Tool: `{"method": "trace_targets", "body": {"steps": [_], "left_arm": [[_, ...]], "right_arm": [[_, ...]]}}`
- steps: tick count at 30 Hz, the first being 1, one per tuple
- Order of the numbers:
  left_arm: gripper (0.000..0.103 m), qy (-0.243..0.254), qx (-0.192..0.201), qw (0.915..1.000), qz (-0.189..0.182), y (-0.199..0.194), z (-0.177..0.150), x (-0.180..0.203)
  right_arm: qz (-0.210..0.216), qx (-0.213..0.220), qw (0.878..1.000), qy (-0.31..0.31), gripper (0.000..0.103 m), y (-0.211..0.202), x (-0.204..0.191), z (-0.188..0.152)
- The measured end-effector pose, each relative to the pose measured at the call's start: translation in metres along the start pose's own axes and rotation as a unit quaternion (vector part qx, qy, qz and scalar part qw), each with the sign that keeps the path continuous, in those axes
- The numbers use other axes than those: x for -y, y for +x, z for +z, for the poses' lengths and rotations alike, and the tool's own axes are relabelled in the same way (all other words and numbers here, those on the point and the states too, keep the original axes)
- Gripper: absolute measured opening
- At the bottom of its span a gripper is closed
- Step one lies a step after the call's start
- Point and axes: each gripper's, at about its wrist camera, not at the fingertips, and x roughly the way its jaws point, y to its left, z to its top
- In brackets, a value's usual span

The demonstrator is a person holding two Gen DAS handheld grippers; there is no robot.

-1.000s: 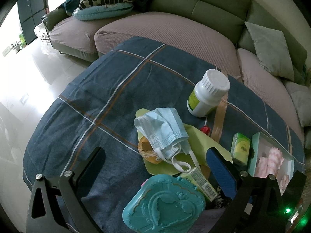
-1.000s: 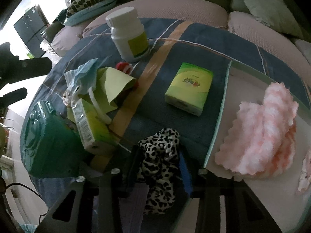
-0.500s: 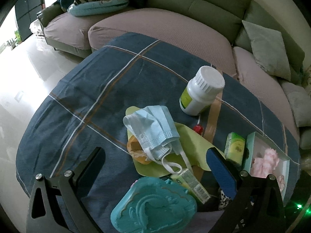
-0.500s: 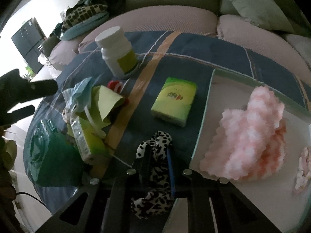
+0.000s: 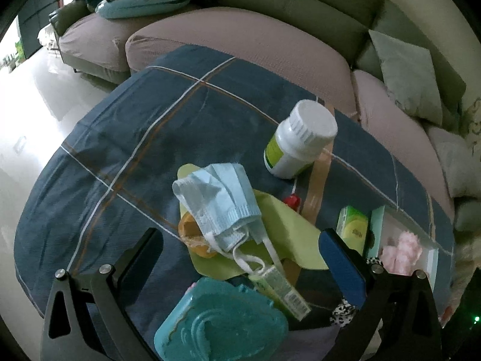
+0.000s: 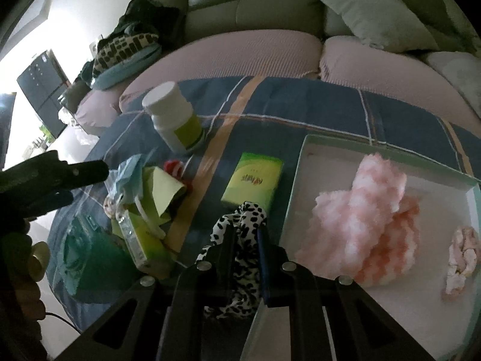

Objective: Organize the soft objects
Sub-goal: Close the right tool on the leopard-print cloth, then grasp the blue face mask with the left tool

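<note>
My right gripper [image 6: 245,228] is shut on a black-and-white leopard scrunchie [image 6: 240,216] and holds it above the blue cloth, just left of the white tray [image 6: 303,162]. The tray holds a pink fluffy cloth [image 6: 363,219] and a small pink scrunchie [image 6: 461,258]. My left gripper [image 5: 240,237] is open and empty above a blue face mask [image 5: 219,198] that lies on a yellow-green sheet [image 5: 285,225]. The tray's end [image 5: 434,258] and the scrunchie [image 5: 342,311] also show in the left wrist view.
A white pill bottle [image 5: 297,138], a green tissue pack [image 6: 252,180], a small green carton [image 5: 279,285], a teal case [image 5: 219,325], a small red item [image 5: 291,201] and an orange item [image 5: 192,234] lie on the checked cloth. A sofa with cushions [image 5: 240,30] stands behind.
My right gripper has closed tighter on the leopard scrunchie and lifted it off the cloth, towards the tray. My left gripper has drawn back slightly and stays open.
</note>
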Motion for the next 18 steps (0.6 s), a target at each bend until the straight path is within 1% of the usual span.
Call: {"method": "trace_targets", "body": {"steps": [7, 12, 16, 18], "left_arm": [[0.103, -0.035, 0.01, 0.9993, 0.01, 0.005, 0.014, -0.01], [0.102, -0.047, -0.006, 0.9989, 0.004, 0.017, 0.016, -0.011], [0.095, -0.056, -0.008, 0.9984, 0.009, 0.021, 0.02, -0.01], [0.095, -0.057, -0.011, 0.9983, 0.006, 0.022, 0.021, -0.008]], "right_arm": [[0.004, 0.011, 1.0, 0.013, 0.014, -0.008, 0.008, 0.003], [0.006, 0.012, 1.0, 0.02, 0.014, -0.008, 0.011, 0.003], [0.007, 0.014, 1.0, 0.027, 0.014, -0.01, 0.016, 0.004], [0.008, 0.016, 0.999, 0.029, 0.014, -0.01, 0.018, 0.005]]}}
